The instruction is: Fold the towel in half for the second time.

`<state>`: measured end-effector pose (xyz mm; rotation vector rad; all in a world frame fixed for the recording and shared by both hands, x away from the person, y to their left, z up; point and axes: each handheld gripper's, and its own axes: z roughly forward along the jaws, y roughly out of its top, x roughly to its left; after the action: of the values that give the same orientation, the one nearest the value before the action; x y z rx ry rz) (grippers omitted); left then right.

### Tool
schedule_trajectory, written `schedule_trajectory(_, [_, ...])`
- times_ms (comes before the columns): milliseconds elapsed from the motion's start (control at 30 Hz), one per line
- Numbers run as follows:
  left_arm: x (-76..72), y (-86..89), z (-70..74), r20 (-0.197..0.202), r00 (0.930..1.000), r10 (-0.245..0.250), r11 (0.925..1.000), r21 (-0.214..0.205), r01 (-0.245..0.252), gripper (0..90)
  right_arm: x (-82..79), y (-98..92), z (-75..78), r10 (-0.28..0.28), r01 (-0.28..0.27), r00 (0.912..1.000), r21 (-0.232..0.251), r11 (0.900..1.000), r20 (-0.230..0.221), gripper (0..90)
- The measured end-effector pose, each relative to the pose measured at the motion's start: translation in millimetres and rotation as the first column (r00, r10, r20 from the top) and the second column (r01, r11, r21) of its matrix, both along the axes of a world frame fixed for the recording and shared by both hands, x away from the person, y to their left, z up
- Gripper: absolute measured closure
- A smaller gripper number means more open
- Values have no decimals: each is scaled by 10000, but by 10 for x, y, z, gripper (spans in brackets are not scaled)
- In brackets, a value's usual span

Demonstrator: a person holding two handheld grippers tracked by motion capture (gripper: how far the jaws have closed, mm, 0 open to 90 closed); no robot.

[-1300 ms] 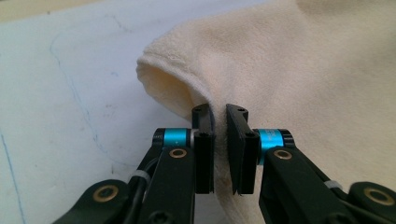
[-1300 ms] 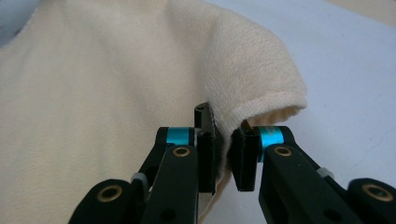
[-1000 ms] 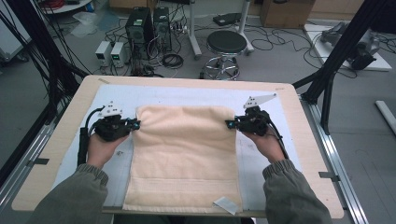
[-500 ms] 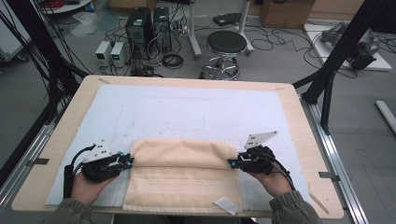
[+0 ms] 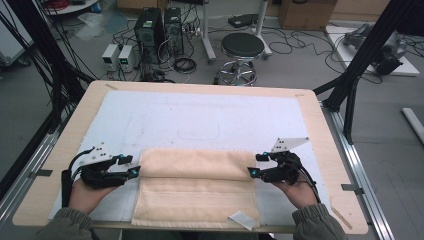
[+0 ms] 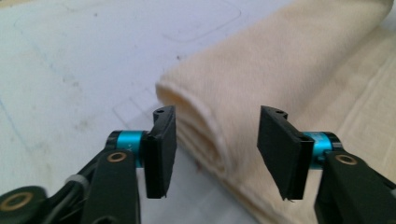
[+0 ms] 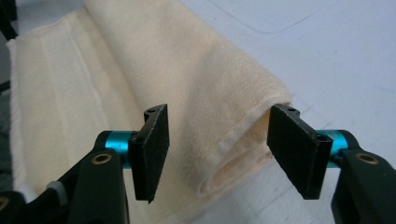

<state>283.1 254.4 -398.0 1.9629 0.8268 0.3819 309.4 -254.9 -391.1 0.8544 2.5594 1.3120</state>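
A cream towel (image 5: 195, 187) lies at the near side of the table, its far part folded over toward me into a rounded fold. My left gripper (image 5: 131, 167) sits at the fold's left end and my right gripper (image 5: 255, 165) at its right end. In the left gripper view the left gripper (image 6: 215, 149) has just been opening; the towel (image 6: 280, 70) fold end lies between the jaws, and the pads are clear of it. In the right gripper view the right gripper (image 7: 217, 149) has likewise just been opening, astride the towel (image 7: 187, 70) corner without pressing on it.
A white mat (image 5: 200, 115) covers the wooden table (image 5: 320, 130). A small white tag (image 5: 241, 220) lies at the towel's near right corner. Black frame struts stand at both sides. A stool (image 5: 242, 47) and electronics are on the floor beyond the table.
Both hands came toward me, bringing the towel's far edge over into a fold. Both grippers then let go of the towel, and their jaws now stand apart.
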Motion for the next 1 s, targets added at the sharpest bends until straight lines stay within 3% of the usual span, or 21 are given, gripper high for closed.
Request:
schedule_trajectory(133, [179, -101, 26, -147, 9999, 28, 9999, -126, -30, 384, 145, 47, 25, -163, 167, 9997, -217, 9996, 164, 347])
schedule_trajectory(233, [287, -130, 1, -259, 9996, 89, 9999, -64, -90, 380, 241, 22, 34, -373, 375, 9992, -105, 9992, 153, 347])
schedule_trajectory(333, [396, -144, -49, -469, 9986, 233, 9997, -5, -233, 364, 331, 26, 5, -471, 472, 9989, 14, 9989, -74, 346])
schedule_trajectory(467, [510, -140, -138, -924, 9955, 229, 9997, 112, -219, 377, 435, 107, -110, -226, 216, 9979, -175, 9996, -612, 346])
schedule_trajectory(533, [554, -143, -185, -1310, 9913, 150, 9998, 147, -132, 409, 473, 145, -164, -26, 7, 9953, -192, 9998, -965, 408])
schedule_trajectory(600, [576, -142, -209, -1558, 9878, -85, 9999, 109, 103, 499, 489, 173, -191, 336, -356, 9926, -147, 9993, -1171, 499])
schedule_trajectory(700, [543, -154, -185, -1262, 9916, -279, 9995, 126, 297, 700, 475, 186, -184, 685, -705, 9889, -108, 9975, -1318, 669])
schedule_trajectory(767, [501, -153, -147, -977, 9947, -306, 9994, 132, 321, 787, 454, 179, -155, 836, -848, 9896, -45, 9964, -1173, 743])
schedule_trajectory(1000, [284, -68, 21, -231, 9988, -431, 9983, -390, 422, 841, 278, 168, 5, 1124, -1120, 9917, 91, 9937, -623, 792])
